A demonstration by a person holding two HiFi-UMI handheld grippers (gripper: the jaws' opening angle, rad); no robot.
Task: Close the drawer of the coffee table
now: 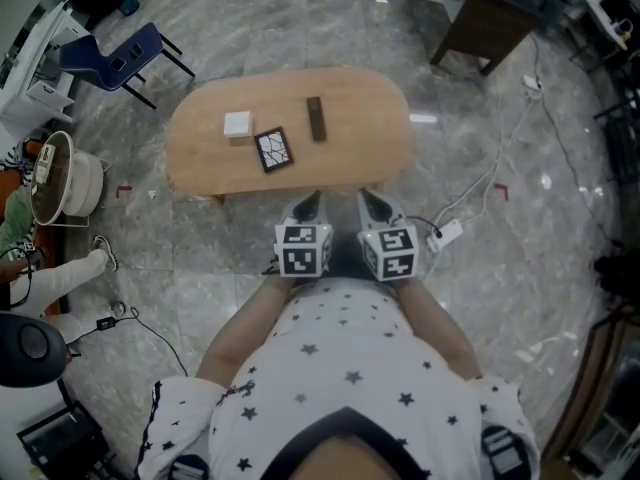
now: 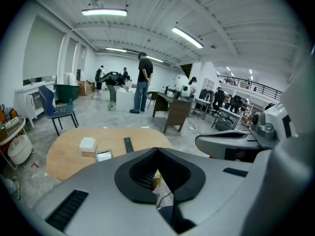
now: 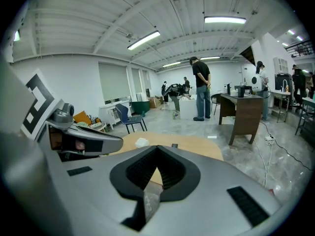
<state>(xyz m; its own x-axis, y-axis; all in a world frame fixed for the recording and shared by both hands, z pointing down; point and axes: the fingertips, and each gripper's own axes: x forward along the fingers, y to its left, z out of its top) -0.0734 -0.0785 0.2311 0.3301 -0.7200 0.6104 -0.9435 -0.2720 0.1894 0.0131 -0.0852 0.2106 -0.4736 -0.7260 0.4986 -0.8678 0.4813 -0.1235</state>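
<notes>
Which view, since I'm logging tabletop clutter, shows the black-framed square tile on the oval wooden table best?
The head view: the black-framed square tile lies whole, face-up, its pattern visible. The left gripper view shows the tile small and oblique; the right gripper view doesn't show it.

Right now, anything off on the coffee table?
Nothing stands out. The box, frame and dark bar lie flat on the table; the frame sits slightly skewed, nothing spilled. No open drawer shows in the head view.
</notes>
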